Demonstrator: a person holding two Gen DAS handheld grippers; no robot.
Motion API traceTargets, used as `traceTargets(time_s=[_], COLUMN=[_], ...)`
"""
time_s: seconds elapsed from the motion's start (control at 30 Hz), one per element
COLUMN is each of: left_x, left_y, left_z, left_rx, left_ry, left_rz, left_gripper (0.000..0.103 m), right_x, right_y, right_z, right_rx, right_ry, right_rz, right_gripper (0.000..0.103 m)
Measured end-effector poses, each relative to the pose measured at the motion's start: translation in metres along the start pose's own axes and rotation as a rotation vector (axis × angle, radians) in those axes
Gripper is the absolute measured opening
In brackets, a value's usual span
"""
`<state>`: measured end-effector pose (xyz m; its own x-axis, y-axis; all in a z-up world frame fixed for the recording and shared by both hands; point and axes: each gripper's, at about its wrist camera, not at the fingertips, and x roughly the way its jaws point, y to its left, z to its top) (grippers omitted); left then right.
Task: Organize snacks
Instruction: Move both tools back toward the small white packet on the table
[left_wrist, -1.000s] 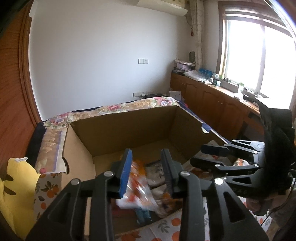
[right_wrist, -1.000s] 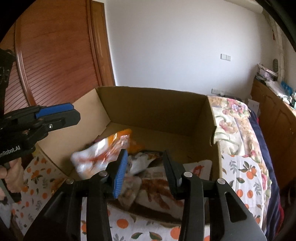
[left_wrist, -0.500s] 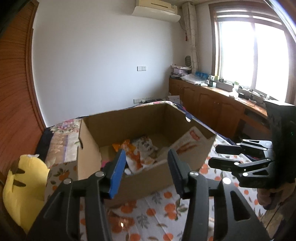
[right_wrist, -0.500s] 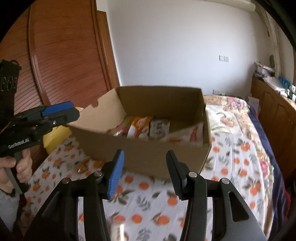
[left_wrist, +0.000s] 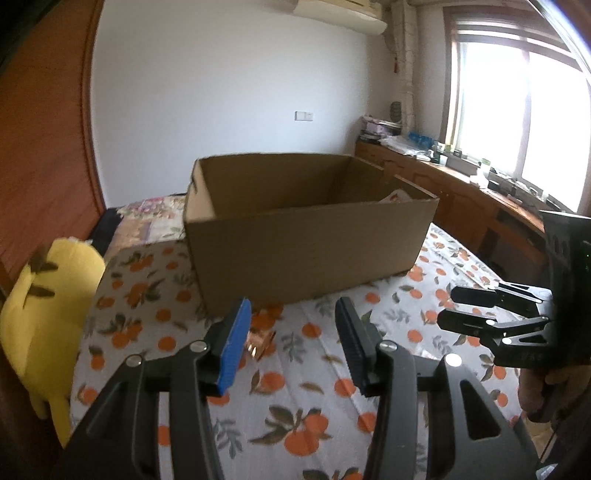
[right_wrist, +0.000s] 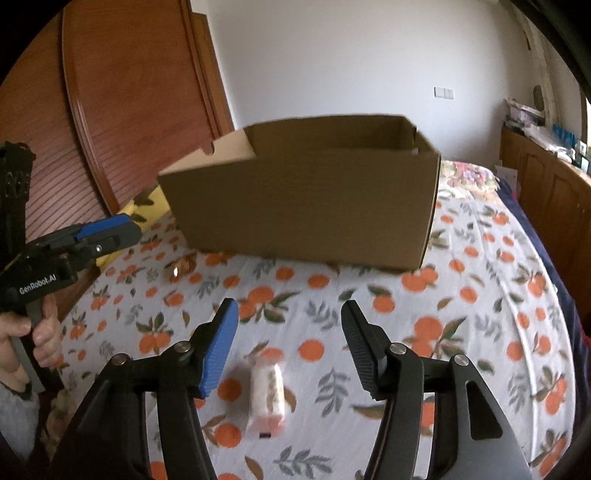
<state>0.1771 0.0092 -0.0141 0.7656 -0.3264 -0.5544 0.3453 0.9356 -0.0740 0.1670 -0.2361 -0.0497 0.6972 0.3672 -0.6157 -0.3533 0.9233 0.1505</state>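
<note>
The box (right_wrist: 306, 206) holds some snacks, 2 small packets (right_wrist: 266, 393) wait on the bed (right_wrist: 480, 314), and both grippers (right_wrist: 288, 347) have empty, parted jaws.

- one cardboard box (right_wrist: 303, 206) sitting on the bed (right_wrist: 480, 295)
- two loose snacks out on the sheet: a white packet (right_wrist: 266, 395) and a gold-wrapped one (left_wrist: 260, 341)
- one yellow plush toy (left_wrist: 48, 306)
- two sets of tongs: left (left_wrist: 291, 343), right (right_wrist: 288, 347)
</note>
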Motion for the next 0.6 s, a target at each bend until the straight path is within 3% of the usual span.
traceTargets(time_s=[0.2, 0.6], left_x=[-0.003, 0.001], left_y=[0.004, 0.005], left_z=[-0.019, -0.023], left_rx=[-0.017, -0.023], left_ry=[0.017, 0.053], left_rz=[0.021, 0.062], left_gripper=[0.048, 0.048], right_x=[0.011, 0.031], right_y=[0.001, 0.004], right_z=[-0.016, -0.026], right_rx=[-0.008, -0.04], right_ry=[0.06, 0.135], right_rz=[-0.023, -0.029], right_gripper=[0.06, 0.059])
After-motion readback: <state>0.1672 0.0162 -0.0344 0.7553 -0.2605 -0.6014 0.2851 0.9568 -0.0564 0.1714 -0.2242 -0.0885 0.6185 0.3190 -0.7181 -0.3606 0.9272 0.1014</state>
